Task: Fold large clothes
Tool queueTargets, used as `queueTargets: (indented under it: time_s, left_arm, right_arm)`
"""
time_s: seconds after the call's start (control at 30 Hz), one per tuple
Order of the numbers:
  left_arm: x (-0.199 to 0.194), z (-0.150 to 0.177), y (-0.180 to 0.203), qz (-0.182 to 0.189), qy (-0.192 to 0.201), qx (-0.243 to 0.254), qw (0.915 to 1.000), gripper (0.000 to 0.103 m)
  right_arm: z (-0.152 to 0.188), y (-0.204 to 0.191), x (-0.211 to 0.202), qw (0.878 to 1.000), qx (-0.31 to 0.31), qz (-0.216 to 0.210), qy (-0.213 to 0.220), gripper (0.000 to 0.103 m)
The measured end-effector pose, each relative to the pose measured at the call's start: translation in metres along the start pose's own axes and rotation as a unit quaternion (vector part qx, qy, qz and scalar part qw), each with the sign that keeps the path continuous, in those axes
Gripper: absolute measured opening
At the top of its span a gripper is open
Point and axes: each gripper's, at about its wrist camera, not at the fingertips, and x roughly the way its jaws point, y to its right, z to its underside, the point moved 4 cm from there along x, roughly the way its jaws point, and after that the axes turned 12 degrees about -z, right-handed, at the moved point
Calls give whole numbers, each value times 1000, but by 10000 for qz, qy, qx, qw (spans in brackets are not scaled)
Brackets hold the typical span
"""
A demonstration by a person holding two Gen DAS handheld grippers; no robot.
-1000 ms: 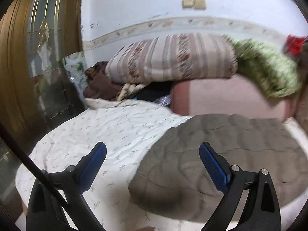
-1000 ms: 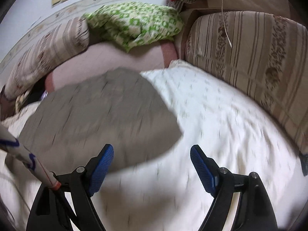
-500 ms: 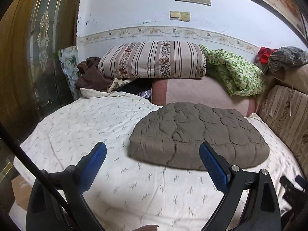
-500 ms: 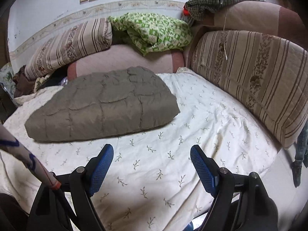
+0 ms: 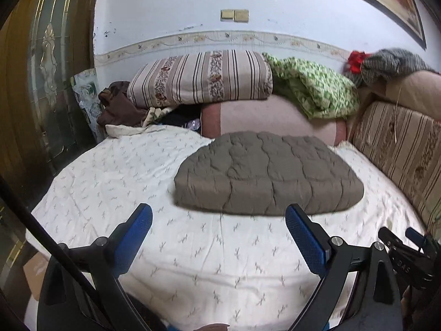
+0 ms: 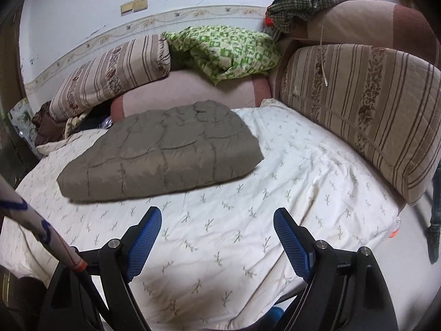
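Quilted garment (image 5: 264, 173), grey-brown, folded into a flat padded bundle; lies on the cream leaf-print bedsheet (image 5: 115, 182) near the pink bolster (image 5: 270, 115) at the head of the bed. Long axis runs across the bed, parallel to the bolster; one straight folded edge faces the grippers. Left gripper (image 5: 219, 237): angled downward over bare sheet, short of the bundle, blue pads spread wide, nothing between them. Right gripper (image 6: 217, 237): same downward tilt, jaws likewise wide apart and empty, well clear of the garment (image 6: 162, 151).
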Motion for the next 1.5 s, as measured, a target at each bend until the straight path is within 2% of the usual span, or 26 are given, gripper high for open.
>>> queueTargets:
  time_s: [0.23,0.43,0.73,0.97,1.27,1.5]
  left_arm:
    - [2,21,11,91,-447,172,9988,97]
    - [13,31,25,122,-722,287,9969,97]
    - [26,38,33,65,-648,434,9969,97]
    - [38,42,42,146,-791,506,9955,97]
    - [45,45,37,47,-921,448,9947,97]
    - [50,49,43,149,-986,490,9938,97]
  right_arm:
    - [14,-2,12,9995,-8,-116,-281,87]
    - [17,-3,16,9995,-102,-22,-311,87]
    - [20,4,29,9988,-71,131,-476,87]
    - [23,8,28,9986,-81,349,-401,87]
    - [27,-1,42,9976,-242,260,-597,87]
    - [28,-6,40,9970,-404,301,-584,88]
